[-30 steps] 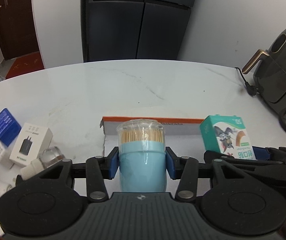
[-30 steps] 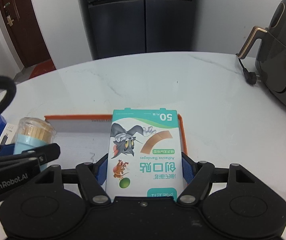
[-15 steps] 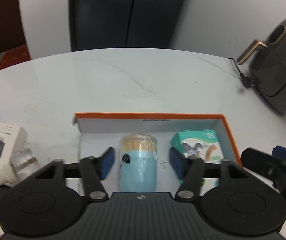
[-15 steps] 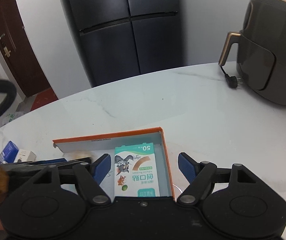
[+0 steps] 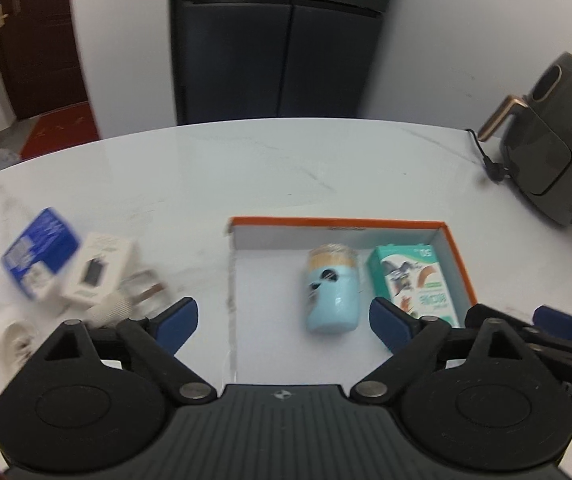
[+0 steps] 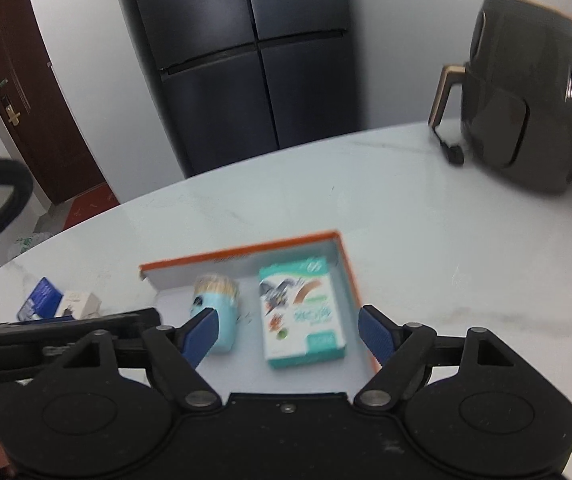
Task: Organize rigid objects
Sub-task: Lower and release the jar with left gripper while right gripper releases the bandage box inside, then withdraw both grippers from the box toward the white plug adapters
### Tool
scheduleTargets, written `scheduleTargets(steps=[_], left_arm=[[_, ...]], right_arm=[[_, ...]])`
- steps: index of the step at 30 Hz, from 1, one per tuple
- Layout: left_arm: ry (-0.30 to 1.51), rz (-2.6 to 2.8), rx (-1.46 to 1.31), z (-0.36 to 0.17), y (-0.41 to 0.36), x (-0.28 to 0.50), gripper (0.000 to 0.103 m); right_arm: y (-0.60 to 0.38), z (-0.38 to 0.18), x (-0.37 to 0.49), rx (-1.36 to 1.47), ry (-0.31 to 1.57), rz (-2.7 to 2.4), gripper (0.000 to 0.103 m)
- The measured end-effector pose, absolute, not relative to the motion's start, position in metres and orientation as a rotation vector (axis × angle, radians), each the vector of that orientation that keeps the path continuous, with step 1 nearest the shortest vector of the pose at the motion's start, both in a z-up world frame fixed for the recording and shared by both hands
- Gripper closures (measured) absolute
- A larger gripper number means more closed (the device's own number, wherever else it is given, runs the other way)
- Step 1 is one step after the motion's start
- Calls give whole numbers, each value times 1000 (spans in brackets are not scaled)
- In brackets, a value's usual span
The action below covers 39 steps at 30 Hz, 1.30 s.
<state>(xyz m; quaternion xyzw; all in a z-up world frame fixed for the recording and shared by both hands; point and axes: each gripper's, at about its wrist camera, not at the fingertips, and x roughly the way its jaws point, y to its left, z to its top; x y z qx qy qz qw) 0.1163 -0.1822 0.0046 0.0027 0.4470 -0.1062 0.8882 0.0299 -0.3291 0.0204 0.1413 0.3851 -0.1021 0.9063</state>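
Note:
A shallow white box with an orange rim [image 5: 338, 222] lies on the white marble table. Inside it stands a light blue toothpick jar [image 5: 332, 292], and a teal bandage box [image 5: 412, 280] lies to its right. My left gripper [image 5: 284, 320] hangs above and behind the jar, its jaws opening wide with nothing between the pads. In the right wrist view, the jar [image 6: 216, 312] and the bandage box [image 6: 300, 312] rest in the box [image 6: 246, 250]. My right gripper [image 6: 290, 330] hovers above them, jaws opening, touching neither.
Left of the box lie a blue carton [image 5: 40, 248], a white charger box [image 5: 98, 270], a small bulb [image 5: 134, 294] and a white plug [image 5: 10, 330]. A dark air fryer [image 5: 554, 168] with its cord stands at the far right. A black fridge [image 5: 278, 40] stands behind the table.
My left gripper let go of the toothpick jar, spread wide and drew back upward. My right gripper released the bandage box and rose away. Both items now rest in the box.

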Motion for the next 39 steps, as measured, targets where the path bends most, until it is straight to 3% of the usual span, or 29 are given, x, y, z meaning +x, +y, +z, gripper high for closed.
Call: scheduleTargets(steps=[10,39], left_arm=[[897,-139,-12,24,-127,72,0],[877,18,-91,39,-4,39,0]], right_arm=[[-278,26,9,233,854,-185,11],[-147,45,10,125,860,10,8]])
